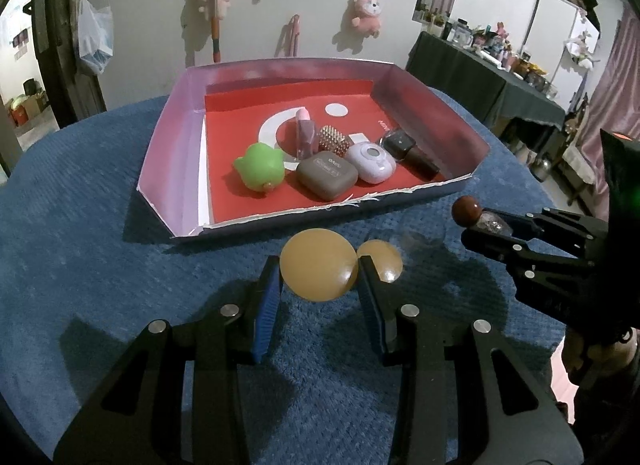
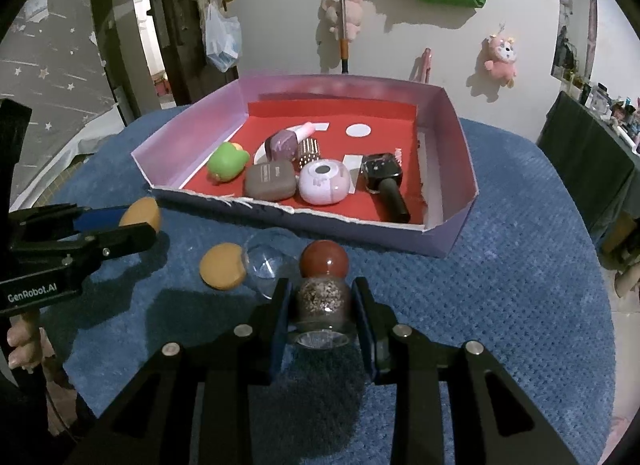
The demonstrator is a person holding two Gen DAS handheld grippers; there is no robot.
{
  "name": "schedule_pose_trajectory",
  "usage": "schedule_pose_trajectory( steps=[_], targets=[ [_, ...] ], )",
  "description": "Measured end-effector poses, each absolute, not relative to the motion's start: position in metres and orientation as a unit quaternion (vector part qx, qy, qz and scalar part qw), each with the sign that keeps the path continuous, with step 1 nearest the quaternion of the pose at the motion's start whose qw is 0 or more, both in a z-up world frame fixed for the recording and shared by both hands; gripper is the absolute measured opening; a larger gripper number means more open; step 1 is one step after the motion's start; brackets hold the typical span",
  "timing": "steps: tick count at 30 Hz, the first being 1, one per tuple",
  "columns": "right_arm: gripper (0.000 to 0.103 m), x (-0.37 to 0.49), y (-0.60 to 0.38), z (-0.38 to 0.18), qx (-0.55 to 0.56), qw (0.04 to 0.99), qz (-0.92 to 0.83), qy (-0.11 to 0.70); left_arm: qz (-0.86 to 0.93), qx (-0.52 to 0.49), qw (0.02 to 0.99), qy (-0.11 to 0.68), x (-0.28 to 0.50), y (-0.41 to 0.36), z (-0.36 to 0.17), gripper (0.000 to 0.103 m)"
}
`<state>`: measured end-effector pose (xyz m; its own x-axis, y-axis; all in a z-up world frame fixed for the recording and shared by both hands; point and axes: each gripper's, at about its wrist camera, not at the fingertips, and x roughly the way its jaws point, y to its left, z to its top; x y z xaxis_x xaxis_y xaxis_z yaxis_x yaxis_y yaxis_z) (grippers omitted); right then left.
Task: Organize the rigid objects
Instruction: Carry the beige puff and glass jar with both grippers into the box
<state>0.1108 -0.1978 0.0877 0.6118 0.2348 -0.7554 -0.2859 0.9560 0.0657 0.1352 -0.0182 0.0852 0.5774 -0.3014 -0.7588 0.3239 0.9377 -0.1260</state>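
My left gripper (image 1: 320, 269) is shut on a tan egg-shaped ball (image 1: 318, 263) and holds it over the blue cloth, in front of the box; it also shows in the right wrist view (image 2: 140, 215). A second tan ball (image 1: 380, 259) lies on the cloth just right of it, next to a clear glass ball (image 2: 266, 265). My right gripper (image 2: 322, 297) is shut on a small glass bottle (image 2: 323, 301) of brown grains with a round red-brown stopper (image 2: 324, 259). The lavender cardboard box (image 1: 168, 153) with a red floor stands behind.
The box holds a green toy (image 1: 260, 167), a brown case (image 1: 327, 179), a lilac case (image 1: 370, 163), a studded block (image 1: 332, 139), a pink bottle (image 1: 306, 131) and a black bottle (image 1: 408, 153). A blue cloth (image 1: 80, 225) covers the round table. A dark cluttered table stands at right.
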Motion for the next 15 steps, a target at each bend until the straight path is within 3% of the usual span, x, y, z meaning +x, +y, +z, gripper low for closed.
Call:
schedule_pose_trajectory(
  steps=[15],
  targets=[
    [0.033,0.1112,-0.1994,0.089,-0.028,0.897,0.146,0.417,-0.176,0.014,0.889,0.423,0.1335,-0.0177,0.0881,0.036]
  ],
)
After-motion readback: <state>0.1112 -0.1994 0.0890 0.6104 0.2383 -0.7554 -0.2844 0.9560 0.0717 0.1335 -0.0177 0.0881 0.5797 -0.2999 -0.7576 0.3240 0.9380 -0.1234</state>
